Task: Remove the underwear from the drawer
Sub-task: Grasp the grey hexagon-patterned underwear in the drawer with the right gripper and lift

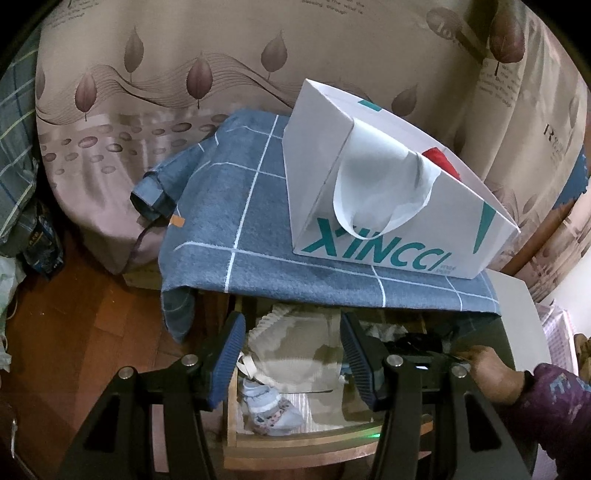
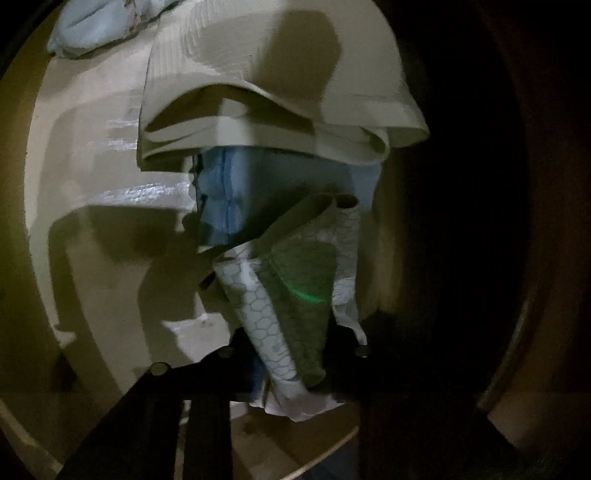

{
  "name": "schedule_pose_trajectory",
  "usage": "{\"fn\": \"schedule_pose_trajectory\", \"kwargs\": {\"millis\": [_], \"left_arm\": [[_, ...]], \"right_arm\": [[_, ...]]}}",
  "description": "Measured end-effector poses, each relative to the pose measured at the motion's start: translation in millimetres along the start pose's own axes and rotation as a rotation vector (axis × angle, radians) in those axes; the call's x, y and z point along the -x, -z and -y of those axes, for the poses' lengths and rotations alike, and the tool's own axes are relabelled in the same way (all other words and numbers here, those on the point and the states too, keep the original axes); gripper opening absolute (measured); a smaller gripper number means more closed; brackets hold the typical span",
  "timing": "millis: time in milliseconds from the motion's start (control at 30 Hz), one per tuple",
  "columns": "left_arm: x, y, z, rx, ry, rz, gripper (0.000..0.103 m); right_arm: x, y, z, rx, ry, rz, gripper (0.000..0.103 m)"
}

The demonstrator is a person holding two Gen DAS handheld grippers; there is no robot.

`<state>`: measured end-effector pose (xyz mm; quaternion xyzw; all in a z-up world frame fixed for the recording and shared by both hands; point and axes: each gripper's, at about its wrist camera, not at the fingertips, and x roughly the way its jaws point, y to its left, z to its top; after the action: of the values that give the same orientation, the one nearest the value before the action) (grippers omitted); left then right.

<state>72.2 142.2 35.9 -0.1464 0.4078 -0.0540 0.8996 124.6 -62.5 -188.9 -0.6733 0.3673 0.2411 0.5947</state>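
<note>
The wooden drawer (image 1: 325, 439) stands pulled out under a cloth-covered top. Inside lie a cream folded garment (image 1: 295, 354) (image 2: 277, 92), small blue socks (image 1: 269, 406) (image 2: 88, 29) and a blue cloth (image 2: 229, 206). My left gripper (image 1: 291, 358) hangs open above the drawer with nothing between its blue pads (image 1: 225, 358). My right gripper (image 2: 284, 365) is down inside the drawer, shut on a white underwear piece with a hexagon print (image 2: 258, 306), which bunches up between its dark fingers. In the left wrist view a hand (image 1: 495, 373) holds the right gripper (image 1: 417, 347) at the drawer's right side.
A white paper bag (image 1: 388, 184) with teal lettering sits on the blue checked cloth (image 1: 229, 221) above the drawer. A folded blue umbrella (image 1: 155, 192) lies at the cloth's left edge. A leaf-print curtain (image 1: 184, 74) hangs behind; wooden floor (image 1: 92, 314) at left.
</note>
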Motion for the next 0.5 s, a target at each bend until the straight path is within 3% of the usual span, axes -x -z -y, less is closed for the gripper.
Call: {"fn": "schedule_pose_trajectory", "kwargs": {"millis": [133, 267, 400, 500], "left_arm": [[0, 1, 2, -0.021, -0.003, -0.002, 0.055], [1, 4, 8, -0.063, -0.007, -0.006, 0.055], [-2, 6, 12, -0.081, -0.003, -0.027, 0.055], [-3, 7, 13, -0.091, 0.001, -0.038, 0.055]], "right_arm": [[41, 5, 15, -0.083, 0.006, 0.039, 0.015], [80, 26, 62, -0.359, -0.106, 0.112, 0.014], [103, 63, 109, -0.724, -0.346, 0.218, 0.014], [108, 92, 122, -0.929, -0.469, 0.288, 0.014]]}}
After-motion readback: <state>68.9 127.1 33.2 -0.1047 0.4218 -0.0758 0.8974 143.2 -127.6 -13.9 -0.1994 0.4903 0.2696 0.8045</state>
